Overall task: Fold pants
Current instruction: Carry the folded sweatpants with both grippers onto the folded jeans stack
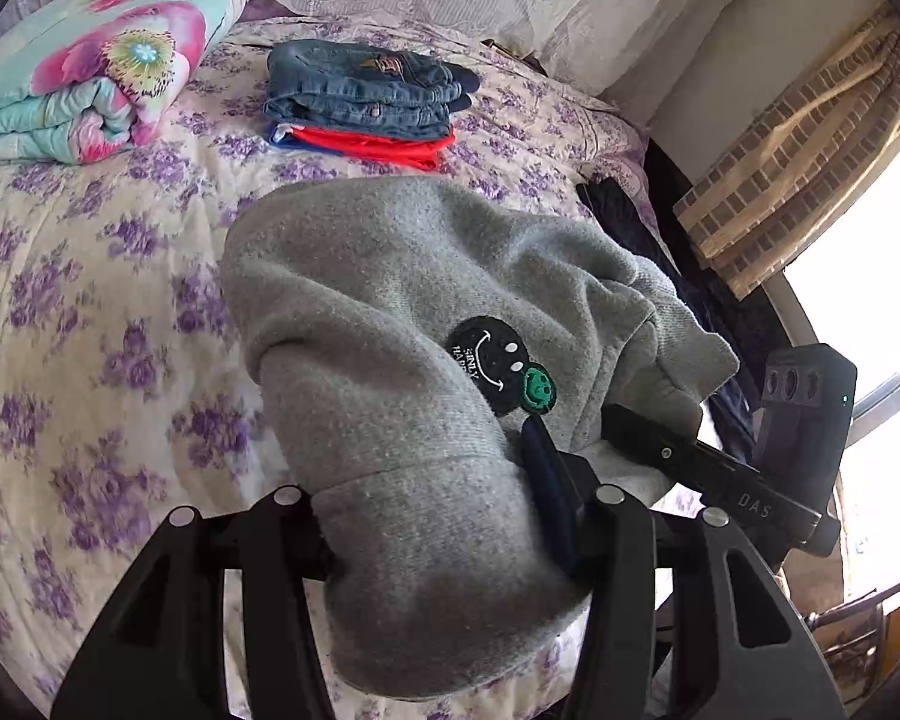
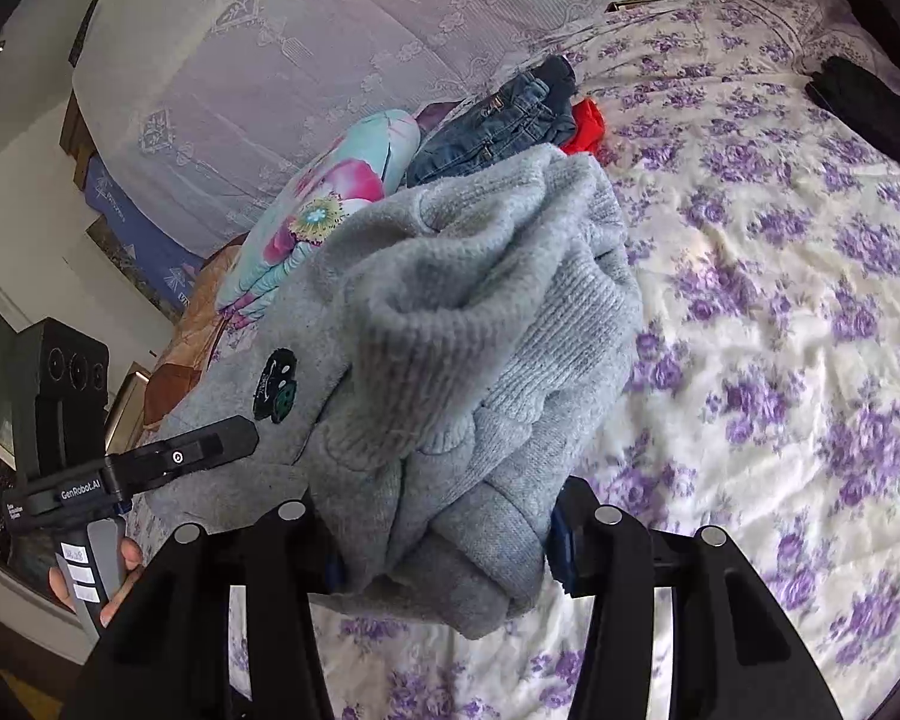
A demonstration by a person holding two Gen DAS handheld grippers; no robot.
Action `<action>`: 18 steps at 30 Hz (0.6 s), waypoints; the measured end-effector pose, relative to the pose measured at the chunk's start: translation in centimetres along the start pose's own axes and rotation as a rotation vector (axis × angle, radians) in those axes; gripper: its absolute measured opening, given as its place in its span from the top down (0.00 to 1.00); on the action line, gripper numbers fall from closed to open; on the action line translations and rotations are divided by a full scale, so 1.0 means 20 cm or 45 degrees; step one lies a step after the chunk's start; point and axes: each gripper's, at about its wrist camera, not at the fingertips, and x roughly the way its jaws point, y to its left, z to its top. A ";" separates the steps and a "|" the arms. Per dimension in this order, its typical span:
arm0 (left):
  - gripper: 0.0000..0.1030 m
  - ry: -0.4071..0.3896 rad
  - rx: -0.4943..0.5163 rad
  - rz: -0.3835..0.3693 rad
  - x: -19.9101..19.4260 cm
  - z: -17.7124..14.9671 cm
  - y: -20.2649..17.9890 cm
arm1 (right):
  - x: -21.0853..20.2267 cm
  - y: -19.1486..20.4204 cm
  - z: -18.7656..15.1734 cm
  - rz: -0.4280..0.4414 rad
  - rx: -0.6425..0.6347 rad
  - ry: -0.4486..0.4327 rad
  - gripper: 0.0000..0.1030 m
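Observation:
Grey fleece pants (image 1: 402,324) with a black and green smiley patch (image 1: 501,369) hang folded between both grippers above the floral bed. My left gripper (image 1: 444,534) is shut on one end of them. The right gripper shows at the right in the left wrist view (image 1: 678,450), also clamped on the cloth. In the right wrist view my right gripper (image 2: 444,540) is shut on the bunched ribbed waistband (image 2: 462,324). The left gripper (image 2: 168,462) reaches in from the left, held by a hand.
A stack of folded jeans (image 1: 366,90) on red pants (image 1: 390,147) lies at the far side of the bed (image 1: 90,312). A rolled floral quilt (image 1: 90,66) is at the far left. A dark garment (image 2: 864,108) lies at the bed's edge. Window and curtain (image 1: 810,138) at right.

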 end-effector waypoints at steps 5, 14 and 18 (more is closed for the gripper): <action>0.52 -0.073 0.028 0.047 0.06 0.58 0.03 | 0.16 0.07 0.63 -0.077 -0.094 -0.076 0.51; 0.52 -0.154 0.002 0.039 0.47 1.60 0.33 | 0.77 -0.12 1.53 -0.101 -0.145 -0.126 0.51; 0.50 -0.038 -0.039 0.016 0.83 1.70 0.54 | 1.07 -0.32 1.55 -0.152 -0.109 -0.043 0.47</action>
